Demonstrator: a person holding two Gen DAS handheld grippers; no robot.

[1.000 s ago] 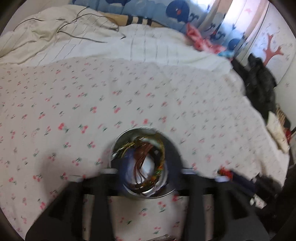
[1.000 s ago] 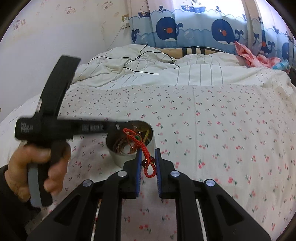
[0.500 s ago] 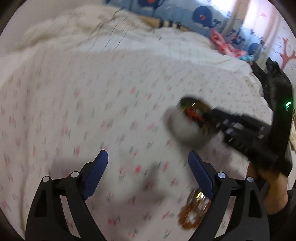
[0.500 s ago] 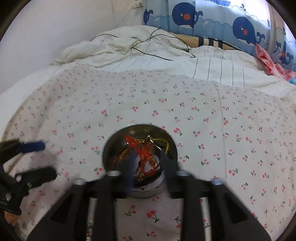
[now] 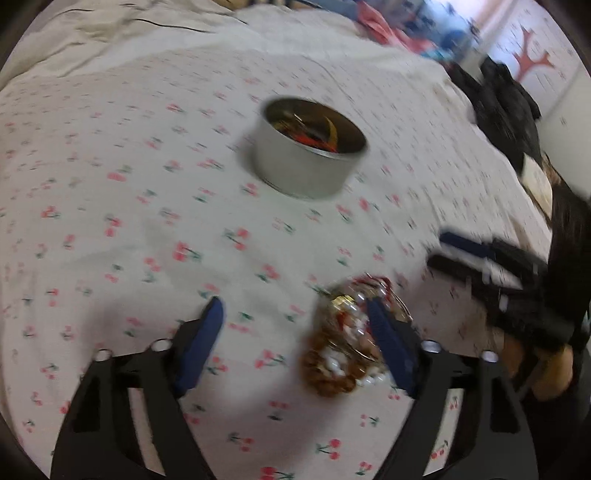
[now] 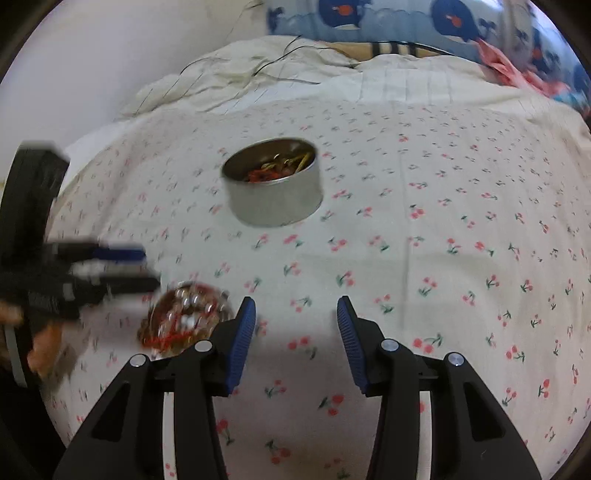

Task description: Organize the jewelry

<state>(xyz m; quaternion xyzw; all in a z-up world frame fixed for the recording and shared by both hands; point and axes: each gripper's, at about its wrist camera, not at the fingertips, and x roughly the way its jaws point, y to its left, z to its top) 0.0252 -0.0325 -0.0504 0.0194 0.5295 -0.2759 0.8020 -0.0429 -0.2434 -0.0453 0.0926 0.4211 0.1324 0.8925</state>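
Since a second ago, you have released the round silver metal tin (image 5: 309, 155) from your left gripper (image 5: 295, 339) and pulled both grippers back toward you; the red cord bracelet that your right gripper (image 6: 295, 336) was pinching is now down inside the tin.

Through your left wrist camera, the tin stands upright on the white cherry-print bedsheet (image 5: 110, 184), well ahead of the fingertips, with red and gold strands heaped inside it. Your left gripper's jaws stand wide apart with nothing between them. Near the right blue finger pad (image 5: 388, 347), a loose pile of brown, white and red beaded bracelets (image 5: 347, 350) lies on the sheet, partly hidden by that pad; motion blur hides whether pad and beads touch. Further right, your right gripper (image 5: 458, 254) shows as a blurred dark shape with one blue pad, held low over the sheet. A heap of black clothing (image 5: 506, 107) lies at the far right edge of the bed.

Through your right wrist camera, the tin (image 6: 273, 184) sits far ahead and slightly left of centre. Your right gripper's jaws are spread wide and hold nothing. The bead pile (image 6: 184, 317) lies just left of the left blue pad (image 6: 240, 343). Your left gripper (image 6: 122, 266) is blurred at the left edge, its tips near the pile. A rumpled cream quilt (image 6: 295, 70) and a blue whale-print curtain (image 6: 406, 18) fill the far side.
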